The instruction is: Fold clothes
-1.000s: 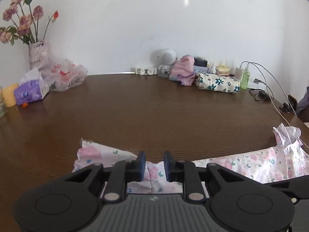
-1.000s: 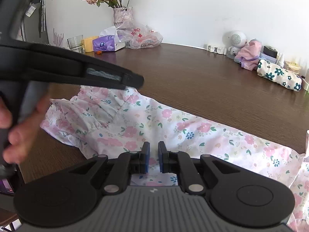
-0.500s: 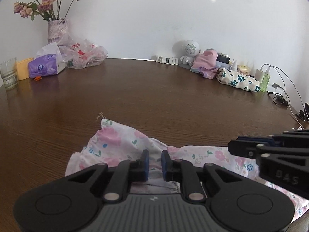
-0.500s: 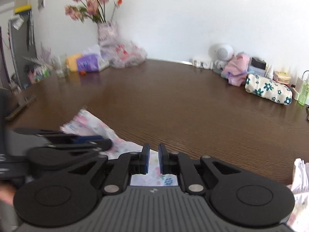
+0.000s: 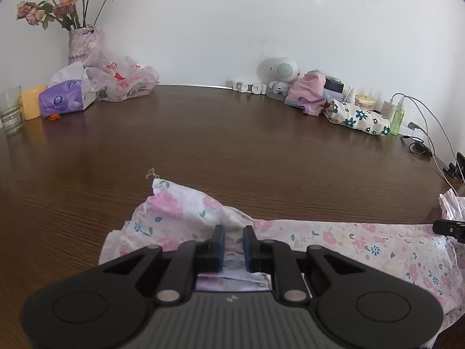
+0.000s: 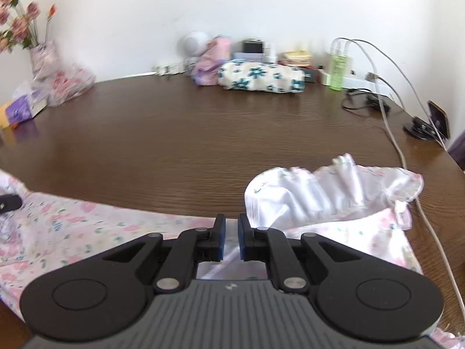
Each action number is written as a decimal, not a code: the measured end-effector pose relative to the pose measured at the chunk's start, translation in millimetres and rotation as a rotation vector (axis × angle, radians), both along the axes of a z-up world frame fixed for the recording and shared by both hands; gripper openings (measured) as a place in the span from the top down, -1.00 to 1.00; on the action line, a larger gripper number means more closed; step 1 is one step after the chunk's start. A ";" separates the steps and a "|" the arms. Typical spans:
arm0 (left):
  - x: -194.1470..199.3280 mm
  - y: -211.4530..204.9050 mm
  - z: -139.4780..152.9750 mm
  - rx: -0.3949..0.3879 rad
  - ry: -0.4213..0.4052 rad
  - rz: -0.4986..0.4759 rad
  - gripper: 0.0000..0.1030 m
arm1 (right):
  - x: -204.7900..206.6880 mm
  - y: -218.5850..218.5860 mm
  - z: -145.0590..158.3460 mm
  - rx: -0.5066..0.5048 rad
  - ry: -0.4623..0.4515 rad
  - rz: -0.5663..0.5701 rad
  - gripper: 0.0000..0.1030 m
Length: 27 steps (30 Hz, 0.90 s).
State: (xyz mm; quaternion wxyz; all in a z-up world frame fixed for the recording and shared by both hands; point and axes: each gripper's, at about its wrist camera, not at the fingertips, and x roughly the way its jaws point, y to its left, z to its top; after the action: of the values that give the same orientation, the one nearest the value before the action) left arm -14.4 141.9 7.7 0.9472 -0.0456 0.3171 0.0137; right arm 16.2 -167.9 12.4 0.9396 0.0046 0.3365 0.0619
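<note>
The flowered garment (image 5: 343,241) lies stretched along the near edge of the tabletop (image 5: 232,139), one end bunched toward the left, the white ruffled end (image 6: 334,192) heaped near the right edge beside a cable (image 6: 392,133). The left tool (image 5: 233,245) is nearly pressed together, pinching a fold of the cloth at the bunched end; the right tool (image 6: 230,240) is pressed together, with cloth between its pads. The step looks like drawing the garment taut before a fold. To do it well, keep both pinches firm, pull evenly along the near edge so the cloth lies flat, and keep the ruffles from snagging the cable at the right edge
</note>
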 end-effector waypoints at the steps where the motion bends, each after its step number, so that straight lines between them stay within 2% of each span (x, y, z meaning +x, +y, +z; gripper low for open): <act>1: -0.2 -0.9 -0.1 0.005 -0.001 0.000 0.73 | 0.3 -1.5 -0.6 0.006 0.000 0.003 0.94; 4: 1.3 2.5 1.4 -0.026 0.011 0.009 0.73 | -3.6 4.0 4.9 -0.017 -0.005 0.018 0.91; 7: 0.8 7.8 1.4 -0.065 0.012 0.016 0.73 | -24.4 25.2 18.3 0.021 -0.035 0.148 0.91; 9: -0.2 6.1 0.8 -0.051 0.006 0.012 0.73 | -35.9 44.6 20.2 0.000 -0.031 0.242 0.91; 11: 0.2 4.3 1.2 -0.040 0.008 0.012 0.73 | -42.9 59.7 13.7 -0.029 -0.008 0.289 0.91; 18: 0.5 1.4 0.7 -0.027 0.001 0.009 0.73 | -55.9 18.1 11.7 -0.008 -0.006 0.174 0.88; 20: 0.2 3.6 3.8 -0.051 0.003 0.007 0.65 | -87.5 0.2 24.1 0.053 -0.049 0.212 0.80; 22: -5.6 1.0 13.3 -0.042 -0.033 0.011 0.40 | -122.8 -19.3 36.4 0.127 -0.087 0.258 0.58; 23: -10.5 -3.1 19.6 -0.036 -0.066 -0.006 0.34 | -138.0 -29.8 39.0 0.159 -0.073 0.263 0.49; 24: -16.2 -10.9 28.2 -0.029 -0.103 -0.045 0.31 | -148.6 -39.2 39.8 0.189 -0.044 0.249 0.49; 27: -25.3 -53.1 44.5 -0.019 -0.138 -0.179 0.31 | -162.6 -63.1 27.3 0.307 0.066 0.137 0.50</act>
State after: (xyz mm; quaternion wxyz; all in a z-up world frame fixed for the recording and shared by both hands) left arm -39.7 88.7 52.2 0.9637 -0.0270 0.2542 -0.0771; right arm -146.4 -231.0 39.8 0.9100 0.1271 0.3531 0.1765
